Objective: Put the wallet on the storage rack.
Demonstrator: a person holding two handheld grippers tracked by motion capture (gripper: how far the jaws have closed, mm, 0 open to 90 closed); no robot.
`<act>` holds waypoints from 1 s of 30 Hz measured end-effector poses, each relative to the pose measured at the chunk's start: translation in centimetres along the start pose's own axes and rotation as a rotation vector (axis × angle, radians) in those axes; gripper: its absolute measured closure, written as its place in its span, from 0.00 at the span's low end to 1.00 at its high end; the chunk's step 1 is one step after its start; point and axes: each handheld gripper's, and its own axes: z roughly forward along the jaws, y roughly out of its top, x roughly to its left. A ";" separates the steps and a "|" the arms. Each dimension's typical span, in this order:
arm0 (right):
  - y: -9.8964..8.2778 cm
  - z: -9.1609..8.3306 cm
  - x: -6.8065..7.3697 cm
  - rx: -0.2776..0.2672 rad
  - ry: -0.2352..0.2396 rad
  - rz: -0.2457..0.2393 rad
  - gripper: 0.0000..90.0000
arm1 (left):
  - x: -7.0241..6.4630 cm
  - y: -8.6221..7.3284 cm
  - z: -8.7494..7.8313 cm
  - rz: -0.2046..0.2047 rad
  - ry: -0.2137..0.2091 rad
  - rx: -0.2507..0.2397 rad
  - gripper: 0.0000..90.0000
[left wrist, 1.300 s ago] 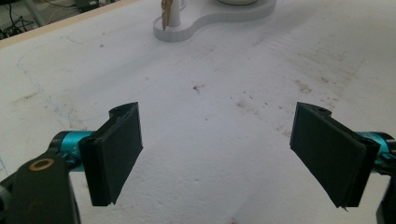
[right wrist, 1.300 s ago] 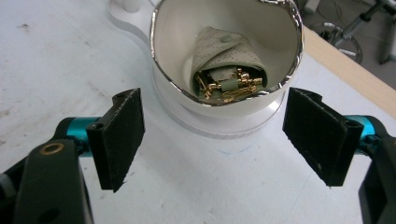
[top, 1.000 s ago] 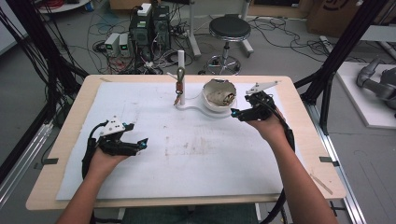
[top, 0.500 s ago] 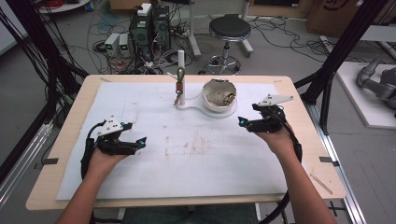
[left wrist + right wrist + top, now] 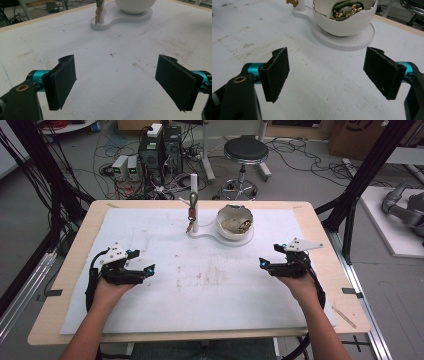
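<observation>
**Grippers idle, bowl and stand untouched**

High view. Grippers number two, both resting low over the white sheet that covers the table. Left gripper sits well to the left of the bowl and nearer the person; right gripper sits to the bowl's right, also nearer the person. Ahead of both, between them, stands one white bowl on a white base, joined to one upright post from which a small brownish item hangs. One stool stands on the floor beyond the table.

Left gripper view. Jaws stand wide apart with nothing between them, only bare stained sheet. Post base and bowl underside lie well ahead and slightly right of the jaws.

Right gripper view. Jaws likewise spread wide and empty. The bowl lies near, ahead and between the jaws; its broken-looking rim shows a tangle of gold and green pieces inside, too jumbled to count.

Risk, as a judgement. Reaching into the bowl with wide jaws could catch the jagged rim and tip or slide bowl and base together, since the base appears unfixed. The tangled pieces may lift as a clump and spill. An approach to the post from the left could knock the hanging item loose.
</observation>
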 end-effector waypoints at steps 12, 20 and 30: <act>-2.0 0.3 0.0 -0.015 0.016 0.021 0.22 | 0.0 -0.1 0.3 -0.008 -0.001 -0.008 0.19; -2.0 0.4 0.1 -0.024 0.010 0.013 0.22 | 0.0 -0.3 -0.1 -0.003 0.002 -0.013 0.19; -2.0 0.4 -0.1 -0.024 -0.001 0.025 0.22 | 0.2 -0.4 -0.2 -0.005 0.002 -0.010 0.19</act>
